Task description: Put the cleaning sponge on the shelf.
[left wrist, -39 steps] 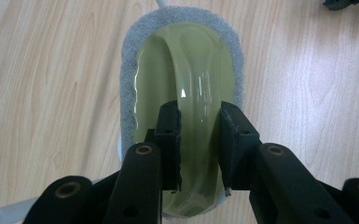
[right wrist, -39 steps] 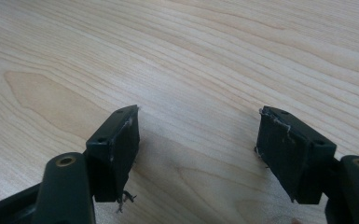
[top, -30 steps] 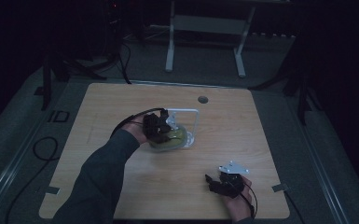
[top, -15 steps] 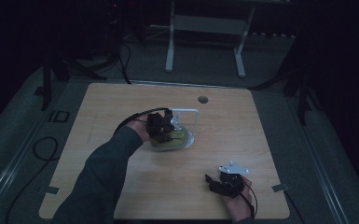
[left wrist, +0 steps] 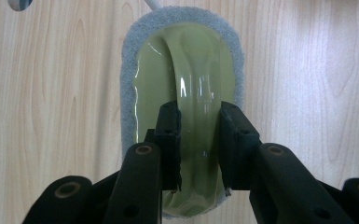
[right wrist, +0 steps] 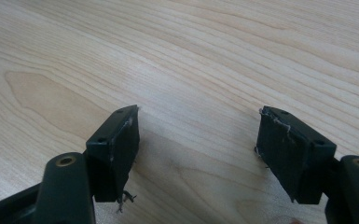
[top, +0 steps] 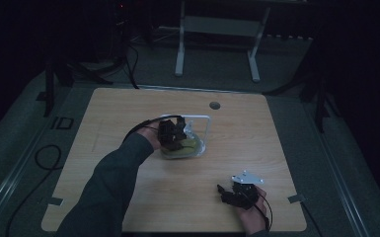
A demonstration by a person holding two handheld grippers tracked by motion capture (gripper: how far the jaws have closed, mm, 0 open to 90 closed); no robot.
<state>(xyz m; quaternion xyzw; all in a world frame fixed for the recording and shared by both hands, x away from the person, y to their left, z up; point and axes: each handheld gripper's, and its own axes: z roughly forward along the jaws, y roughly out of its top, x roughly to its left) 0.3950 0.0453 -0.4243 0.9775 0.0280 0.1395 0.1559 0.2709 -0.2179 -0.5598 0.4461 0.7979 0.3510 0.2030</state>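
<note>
Left hand-held gripper (left wrist: 199, 140) clamping scrubber handle (left wrist: 198, 93), white rack (top: 205, 123) just behind

high view looks down from afar; both tool views sit close above the table (top: 128, 103)

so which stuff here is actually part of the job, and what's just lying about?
In the job:
- scrubbing pad with green handle, flat on the table
- left gripper, fingers shut on that handle

Lying about:
- right gripper, open over bare wood
- white frame behind the pad
</note>
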